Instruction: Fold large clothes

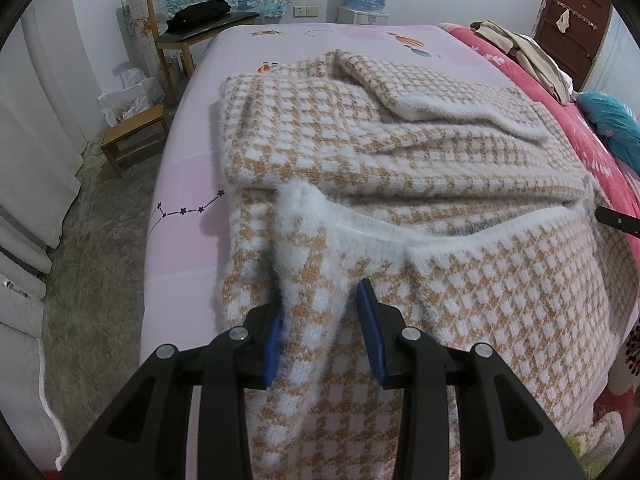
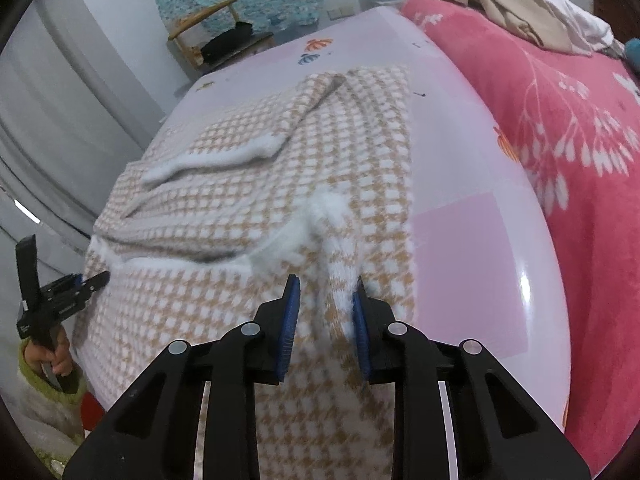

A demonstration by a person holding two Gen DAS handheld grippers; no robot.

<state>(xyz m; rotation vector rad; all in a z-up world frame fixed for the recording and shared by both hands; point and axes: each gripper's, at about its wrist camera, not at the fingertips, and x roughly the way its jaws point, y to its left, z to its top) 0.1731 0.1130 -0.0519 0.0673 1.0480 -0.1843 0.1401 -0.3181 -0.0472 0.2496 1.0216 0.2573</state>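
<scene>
A fuzzy tan-and-white checked sweater (image 1: 400, 168) lies on the pink bed sheet (image 1: 188, 184), its sleeves folded across the body. My left gripper (image 1: 320, 312) is closed on a raised fold of the sweater's near white-trimmed edge at its left side. My right gripper (image 2: 326, 300) pinches a raised fold of the same sweater (image 2: 280, 184) at its right side. The left gripper also shows in the right wrist view (image 2: 86, 280), at the sweater's left edge. The right gripper's tip (image 1: 618, 220) shows at the right edge of the left wrist view.
A red floral blanket (image 2: 560, 140) with a pile of beige and white clothes (image 2: 520, 8) covers the right of the bed. A wooden chair (image 1: 188, 28) and a low stool (image 1: 136, 136) stand left of the bed. White curtains (image 1: 36, 140) hang at the left.
</scene>
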